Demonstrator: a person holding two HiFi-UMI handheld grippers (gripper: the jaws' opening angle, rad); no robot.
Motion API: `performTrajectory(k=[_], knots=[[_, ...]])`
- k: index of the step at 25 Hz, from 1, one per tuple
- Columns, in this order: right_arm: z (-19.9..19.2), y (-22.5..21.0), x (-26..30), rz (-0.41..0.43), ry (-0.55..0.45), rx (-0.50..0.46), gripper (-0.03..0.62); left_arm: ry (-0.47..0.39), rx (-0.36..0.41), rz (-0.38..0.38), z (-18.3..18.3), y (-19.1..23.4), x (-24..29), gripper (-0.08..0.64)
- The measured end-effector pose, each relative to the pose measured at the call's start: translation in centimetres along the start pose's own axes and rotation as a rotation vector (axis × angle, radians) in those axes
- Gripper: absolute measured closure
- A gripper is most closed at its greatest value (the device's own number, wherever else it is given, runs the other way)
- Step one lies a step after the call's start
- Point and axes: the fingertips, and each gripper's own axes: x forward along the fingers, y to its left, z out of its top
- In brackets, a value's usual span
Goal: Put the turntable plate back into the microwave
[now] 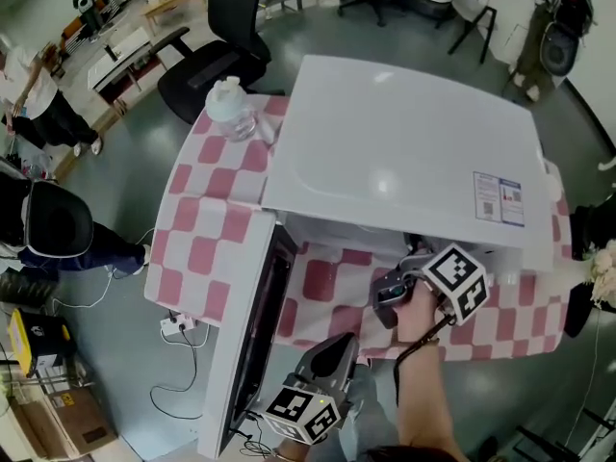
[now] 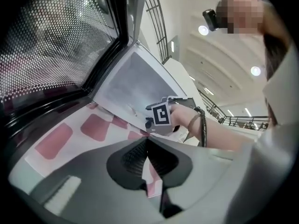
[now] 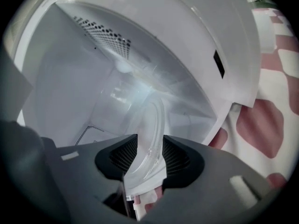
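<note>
The white microwave [image 1: 404, 142] stands on the checked table with its door [image 1: 250, 335] swung open to the left. In the right gripper view the clear glass turntable plate [image 3: 149, 129] lies inside the white cavity [image 3: 70, 87]. Its near rim sits between the jaws of my right gripper [image 3: 145, 148], which stand wide apart and do not press on it. From the head view, that right gripper [image 1: 390, 292] reaches into the cavity mouth. My left gripper [image 1: 327, 359] hangs in front of the open door. It is shut with nothing in it [image 2: 147, 146].
A red-and-white checked cloth [image 1: 207, 219] covers the table. A clear plastic bottle [image 1: 231, 109] stands at its far left corner. A black office chair [image 1: 217, 56] is behind the table, and a seated person [image 1: 53, 224] is at the left. Cables and a power strip [image 1: 178, 327] lie on the floor.
</note>
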Motion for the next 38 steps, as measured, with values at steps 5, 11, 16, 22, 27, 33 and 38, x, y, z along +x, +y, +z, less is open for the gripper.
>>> performTrajectory(k=[5, 11, 16, 22, 27, 33, 38], knots=[[0.0, -0.4, -0.2, 0.004, 0.013, 0.013, 0.434, 0.012, -0.005, -0.025, -0.3, -0.6, 0.3, 0.56], [0.0, -0.2, -0.7, 0.01, 0.007, -0.029, 0.435, 0.024, 0.002, -0.04, -0.6, -1.3, 0.6, 0.56], [0.1, 0.2, -1.5, 0.021, 0.007, -0.094, 0.436, 0.026, 0.011, -0.031, -0.7, -1.4, 0.4, 0.56], [-1.4, 0.7, -3.1, 0.037, 0.072, -0.186, 0.436, 0.026, 0.03, -0.01, -0.3, -1.9, 0.1, 0.56], [-2.6, 2.0, -6.2, 0.09, 0.13, -0.352, 0.436, 0.025, 0.064, 0.014, 0.4, -2.9, -0.5, 0.56], [-2.9, 4.9, -11.5, 0.242, 0.16, -0.556, 0.44, 0.01, 0.135, 0.031, 2.1, -4.8, -1.1, 0.56], [-1.3, 6.3, -15.1, 0.267, 0.111, -0.717, 0.523, -0.015, 0.226, 0.056, 4.8, -6.5, -0.7, 0.56]])
